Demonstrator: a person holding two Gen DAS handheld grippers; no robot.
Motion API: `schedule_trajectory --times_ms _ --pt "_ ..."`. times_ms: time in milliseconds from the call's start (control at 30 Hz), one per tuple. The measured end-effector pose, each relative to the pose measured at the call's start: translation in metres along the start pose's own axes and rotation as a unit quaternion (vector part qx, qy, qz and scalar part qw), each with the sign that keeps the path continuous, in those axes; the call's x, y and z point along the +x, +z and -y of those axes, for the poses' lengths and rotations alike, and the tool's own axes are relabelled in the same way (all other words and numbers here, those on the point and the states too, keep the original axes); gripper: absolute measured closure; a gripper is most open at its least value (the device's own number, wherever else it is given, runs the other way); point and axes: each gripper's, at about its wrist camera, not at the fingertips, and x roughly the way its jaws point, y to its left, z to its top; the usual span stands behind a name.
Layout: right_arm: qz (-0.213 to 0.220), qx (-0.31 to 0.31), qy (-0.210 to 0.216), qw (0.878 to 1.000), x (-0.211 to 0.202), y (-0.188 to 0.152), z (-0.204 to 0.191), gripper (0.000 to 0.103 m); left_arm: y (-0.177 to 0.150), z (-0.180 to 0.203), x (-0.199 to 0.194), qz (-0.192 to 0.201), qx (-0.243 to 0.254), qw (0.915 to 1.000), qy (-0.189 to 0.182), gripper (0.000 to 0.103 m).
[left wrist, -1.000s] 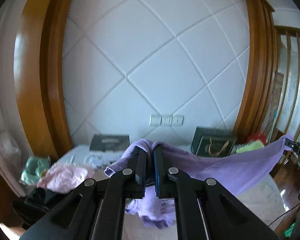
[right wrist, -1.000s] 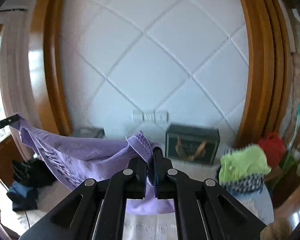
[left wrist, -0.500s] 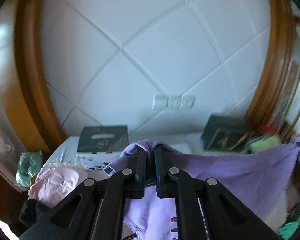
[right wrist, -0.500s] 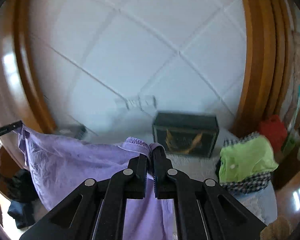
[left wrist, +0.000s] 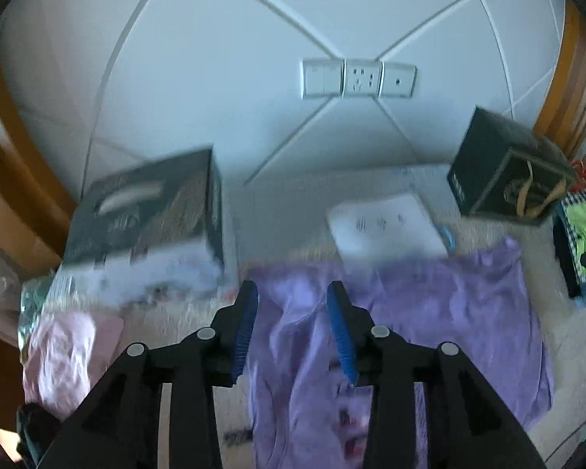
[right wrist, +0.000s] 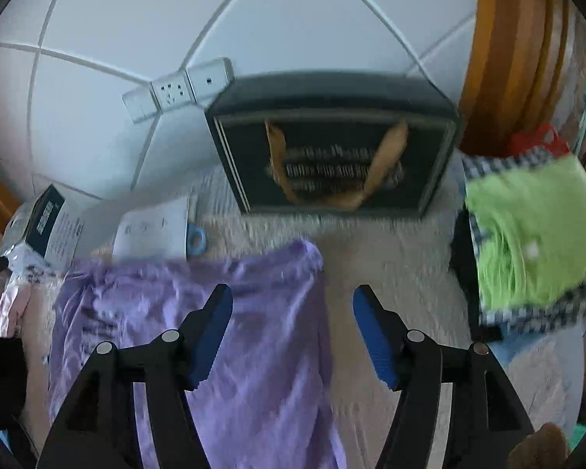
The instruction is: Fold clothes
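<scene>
A lilac T-shirt (left wrist: 429,312) lies spread on the cream fleece surface (right wrist: 390,250), a little rumpled, with dark print near its lower part. My left gripper (left wrist: 292,305) hovers open over the shirt's left side, nothing between its blue pads. In the right wrist view the same lilac T-shirt (right wrist: 222,312) fills the lower left. My right gripper (right wrist: 293,312) is open wide above the shirt's right edge, one finger over cloth, the other over bare fleece.
A dark box (left wrist: 152,211) stands at the back left, a black gift box (right wrist: 332,144) with tan ribbon at the back right. Folded green and checked clothes (right wrist: 527,242) are stacked on the right. A pink garment (left wrist: 62,355) lies at the left. White papers (left wrist: 383,226) lie behind the shirt.
Both grippers were shut on the shirt's corners and held it stretched in the air. They have swung down and opened, and the shirt now lies flat on the fleece.
</scene>
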Motion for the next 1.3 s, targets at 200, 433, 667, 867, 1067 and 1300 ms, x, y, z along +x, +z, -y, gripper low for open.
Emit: schedule_trajectory --times_ms 200,433,667,867,1067,1300 --pt "-0.040 0.011 0.003 0.999 -0.024 -0.092 0.033 0.035 -0.123 -0.007 -0.024 -0.058 -0.008 0.9983 -0.007 0.054" --pt "-0.107 0.052 -0.001 0.993 -0.026 -0.191 0.075 0.035 -0.249 -0.004 -0.020 -0.140 -0.060 0.9877 -0.035 0.054" --pt "-0.132 0.055 0.003 0.990 -0.024 -0.230 0.093 0.035 -0.284 0.027 -0.012 -0.148 -0.074 0.9829 -0.080 0.054" --pt "-0.131 0.014 0.008 0.991 -0.016 -0.230 0.086 0.023 -0.283 0.066 0.005 -0.137 -0.068 0.9853 -0.076 0.053" --pt "-0.140 -0.042 -0.004 0.989 0.019 -0.222 0.058 0.016 -0.284 0.070 -0.027 -0.121 -0.074 0.9880 -0.060 0.099" --pt "-0.119 -0.076 -0.014 0.990 -0.008 -0.212 0.033 0.099 -0.286 0.069 -0.068 -0.104 -0.080 0.9904 -0.045 0.100"
